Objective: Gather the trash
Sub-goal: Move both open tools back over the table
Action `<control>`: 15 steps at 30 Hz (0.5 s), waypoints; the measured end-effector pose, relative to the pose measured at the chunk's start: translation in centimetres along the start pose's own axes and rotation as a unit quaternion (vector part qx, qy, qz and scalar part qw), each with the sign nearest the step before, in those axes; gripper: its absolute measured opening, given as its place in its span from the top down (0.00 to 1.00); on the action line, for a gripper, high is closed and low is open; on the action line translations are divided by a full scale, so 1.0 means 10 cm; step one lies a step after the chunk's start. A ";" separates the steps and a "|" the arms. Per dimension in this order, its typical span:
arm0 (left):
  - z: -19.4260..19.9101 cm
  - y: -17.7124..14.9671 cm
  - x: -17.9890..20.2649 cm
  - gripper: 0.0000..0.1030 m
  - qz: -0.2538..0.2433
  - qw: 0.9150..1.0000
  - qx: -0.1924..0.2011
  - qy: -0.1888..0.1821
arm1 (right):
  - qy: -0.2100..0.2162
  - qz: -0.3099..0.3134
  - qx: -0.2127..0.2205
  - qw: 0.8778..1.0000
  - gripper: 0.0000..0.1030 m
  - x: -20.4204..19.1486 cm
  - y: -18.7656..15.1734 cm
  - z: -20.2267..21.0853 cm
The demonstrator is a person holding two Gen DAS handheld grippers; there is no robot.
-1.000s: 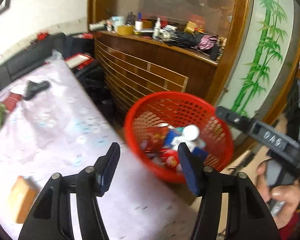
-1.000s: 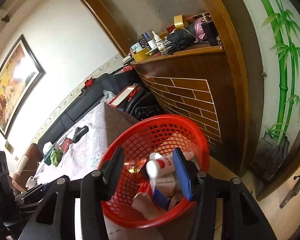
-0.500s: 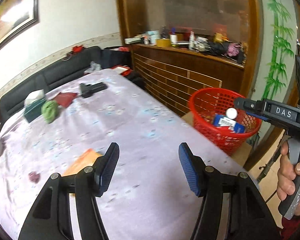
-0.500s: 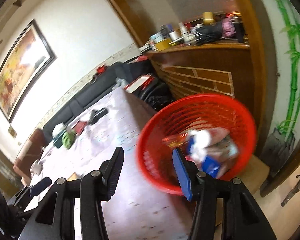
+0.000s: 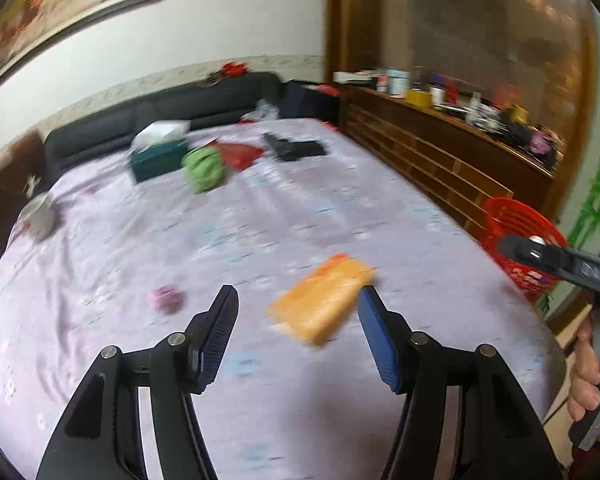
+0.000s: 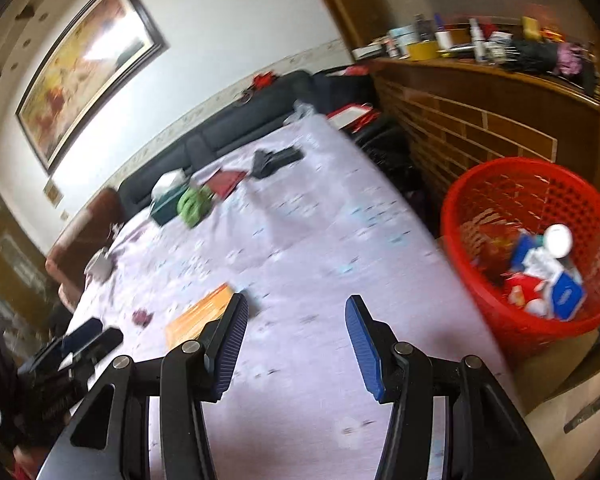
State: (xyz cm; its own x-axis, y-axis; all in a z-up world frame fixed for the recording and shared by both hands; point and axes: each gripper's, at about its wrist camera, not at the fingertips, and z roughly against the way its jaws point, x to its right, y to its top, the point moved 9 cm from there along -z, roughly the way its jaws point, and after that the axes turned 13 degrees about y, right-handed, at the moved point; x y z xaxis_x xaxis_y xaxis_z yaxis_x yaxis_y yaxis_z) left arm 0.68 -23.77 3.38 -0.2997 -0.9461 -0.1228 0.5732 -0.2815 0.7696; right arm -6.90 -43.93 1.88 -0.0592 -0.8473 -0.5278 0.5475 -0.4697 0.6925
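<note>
Left wrist view: swinging away from red basket (image 5: pixel 518 222) toward orange packet (image 5: pixel 323 303) on desk (image 5: pixel 300 208); left gripper (image 5: pixel 298 312) fingers spread apart, empty; right gripper (image 6: pixel 296 320) likewise.

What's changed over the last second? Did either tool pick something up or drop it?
Both tools swung away from the red plastic mesh basket toward the cloth-covered table. The left tool now faces the flat orange packet; the right tool hangs over bare cloth. Nothing was grabbed or released: both stayed open and empty, and the basket's trash is unchanged.
</note>
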 end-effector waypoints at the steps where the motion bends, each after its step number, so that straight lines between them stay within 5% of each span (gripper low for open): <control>1: -0.06 -0.02 -0.14 0.41 0.011 1.000 -0.009 0.006 | 0.001 0.005 -0.005 1.000 0.47 -0.04 -0.03 -0.04; 8: -0.56 -0.16 -1.14 0.47 0.129 0.988 -0.080 0.010 | 0.024 0.022 -0.045 0.998 0.47 -0.30 -0.23 -0.38; 15: -0.98 -0.20 -1.09 0.55 0.172 0.977 -0.119 -0.038 | 0.035 0.036 -0.073 0.996 0.47 -0.50 -0.38 -0.60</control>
State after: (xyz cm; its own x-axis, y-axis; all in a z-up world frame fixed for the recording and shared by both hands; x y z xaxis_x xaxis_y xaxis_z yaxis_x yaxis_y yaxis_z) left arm 10.24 -14.46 -2.94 -0.1088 -0.9792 0.1711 0.8081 0.0130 0.5889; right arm -3.70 -36.44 -1.11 0.0391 -0.8555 -0.5163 0.6644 -0.3637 0.6530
